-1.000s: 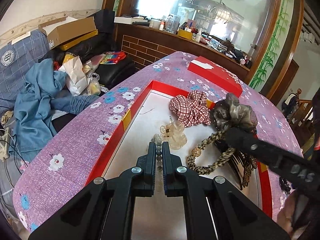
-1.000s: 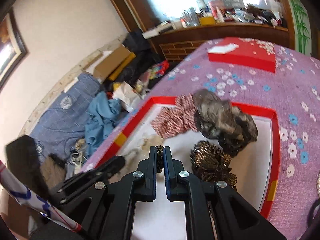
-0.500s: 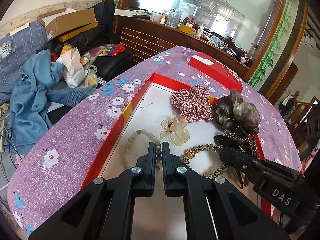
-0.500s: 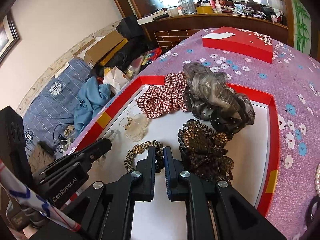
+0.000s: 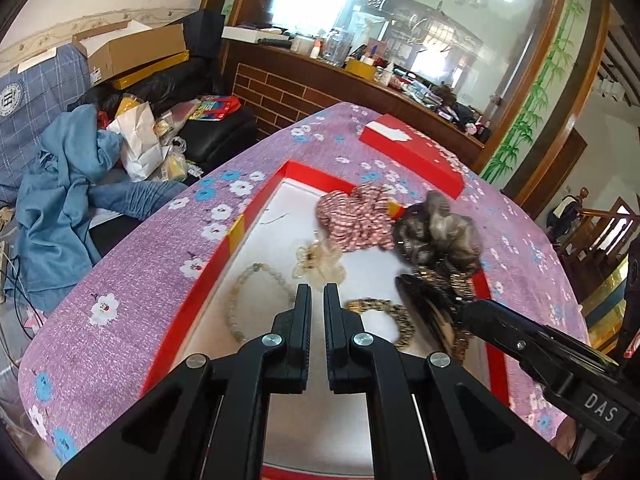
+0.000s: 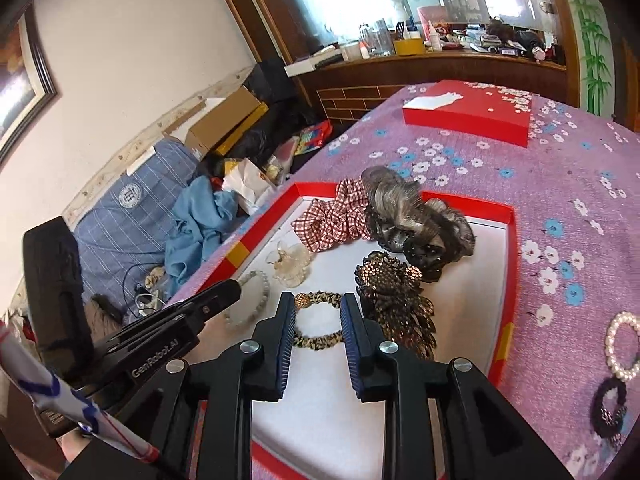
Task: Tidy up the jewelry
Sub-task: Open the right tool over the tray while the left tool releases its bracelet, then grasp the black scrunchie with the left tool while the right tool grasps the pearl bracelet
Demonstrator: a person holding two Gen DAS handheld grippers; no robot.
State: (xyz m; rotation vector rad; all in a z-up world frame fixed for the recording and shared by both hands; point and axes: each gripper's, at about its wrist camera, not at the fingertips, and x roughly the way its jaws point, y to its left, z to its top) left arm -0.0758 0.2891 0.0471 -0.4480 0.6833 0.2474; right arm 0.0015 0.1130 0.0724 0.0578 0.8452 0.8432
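Leopard-print band being let go inside the red tray; snagging is the risk

The right gripper (image 6: 316, 316) has its jaws opening, straddling the leopard-print fabric bracelet with a gold bead (image 6: 318, 322) that lies on the white floor of the red-rimmed cardboard tray (image 6: 514, 240); a pad could catch it and drag it into the bronze sequinned hair clip (image 6: 394, 292) just beside; the left gripper (image 5: 317, 300) is closed, empty, near the pale green bead bracelet (image 5: 256, 300); a pearl bracelet (image 6: 624, 348) waits outside on the purple floral cloth (image 6: 580, 160).

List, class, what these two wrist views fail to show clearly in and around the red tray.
- Leopard bracelet: near part hidden by right gripper fingers, right wrist view.
- Dark hair clip: blurred, left wrist view.
- Black hair tie: cut by the lens edge, right wrist view.
- Red tray: near rim behind left gripper.
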